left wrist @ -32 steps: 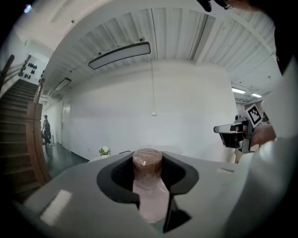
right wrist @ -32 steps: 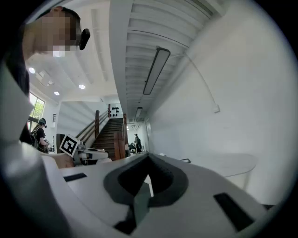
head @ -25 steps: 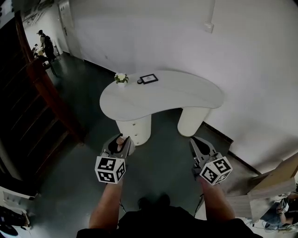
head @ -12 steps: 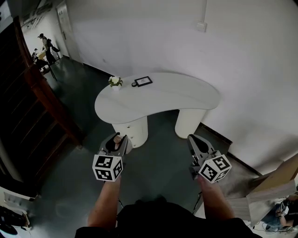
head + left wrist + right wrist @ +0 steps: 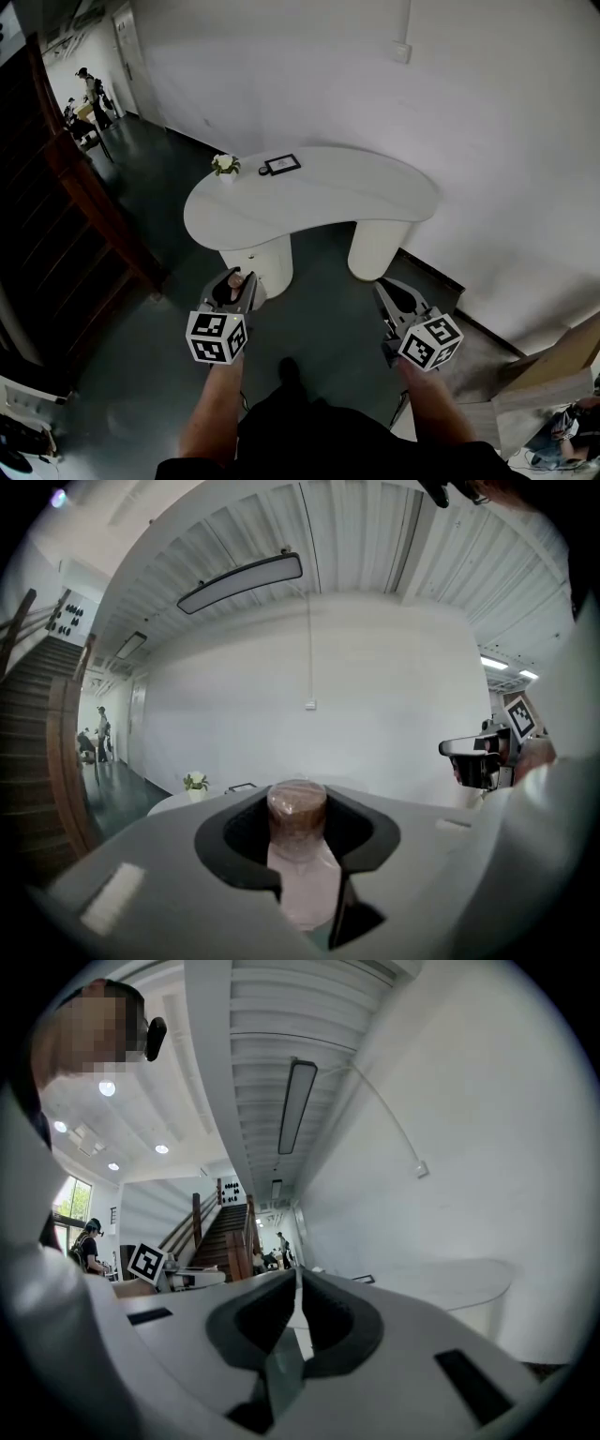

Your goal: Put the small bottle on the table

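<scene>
A small pale bottle point(image 5: 300, 878) with a brownish cap stands upright between the jaws of my left gripper point(image 5: 298, 822), which is shut on it. In the head view that gripper point(image 5: 234, 287) hangs above the dark floor, short of the white kidney-shaped table point(image 5: 319, 199), with the bottle's cap point(image 5: 238, 280) showing between the jaws. My right gripper point(image 5: 395, 296) is level with it at the right, also short of the table. Its jaws point(image 5: 298, 1309) are shut with nothing between them. The table top point(image 5: 450, 1283) lies ahead.
On the table's far left end stand a small flower pot point(image 5: 224, 165) and a dark framed plate point(image 5: 281, 165). A wooden staircase point(image 5: 80, 197) runs along the left. People point(image 5: 91, 89) are far back at the left. Cardboard boxes point(image 5: 548, 370) sit at the right, by the white wall.
The table has slid a little left and lower in the head view. Both grippers keep their places and their states; the bottle stays in the left one.
</scene>
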A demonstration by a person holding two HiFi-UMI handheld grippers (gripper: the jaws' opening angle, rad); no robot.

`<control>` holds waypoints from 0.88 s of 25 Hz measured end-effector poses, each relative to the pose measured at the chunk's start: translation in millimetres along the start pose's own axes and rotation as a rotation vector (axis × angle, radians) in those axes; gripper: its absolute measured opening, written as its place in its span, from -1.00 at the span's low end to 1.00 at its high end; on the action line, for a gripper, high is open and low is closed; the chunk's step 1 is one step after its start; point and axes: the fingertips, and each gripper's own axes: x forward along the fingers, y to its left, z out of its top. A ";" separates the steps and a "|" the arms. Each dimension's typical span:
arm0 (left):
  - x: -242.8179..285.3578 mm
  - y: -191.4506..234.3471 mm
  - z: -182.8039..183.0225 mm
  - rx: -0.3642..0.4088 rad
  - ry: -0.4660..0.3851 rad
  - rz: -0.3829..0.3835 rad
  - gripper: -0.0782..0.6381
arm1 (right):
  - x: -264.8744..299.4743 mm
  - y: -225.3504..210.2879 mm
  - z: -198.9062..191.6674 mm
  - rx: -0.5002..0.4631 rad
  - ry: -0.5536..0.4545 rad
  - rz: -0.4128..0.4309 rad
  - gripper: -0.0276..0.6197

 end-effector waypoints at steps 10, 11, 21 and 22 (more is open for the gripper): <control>57.5 14.9 0.4 0.001 0.008 -0.043 -0.40 | 40.2 -29.0 -0.7 0.003 0.013 -0.001 -0.88; 65.5 17.0 1.1 0.003 0.008 -0.049 -0.40 | 46.5 -35.1 -1.4 0.003 0.016 -0.005 -0.88; 152.2 72.5 0.6 0.000 0.013 -0.075 -0.40 | 141.9 -75.2 -14.2 0.016 0.077 0.000 -0.88; 160.2 80.4 -0.8 -0.007 0.014 -0.073 -0.40 | 152.2 -77.5 -15.1 0.014 0.085 0.005 -0.88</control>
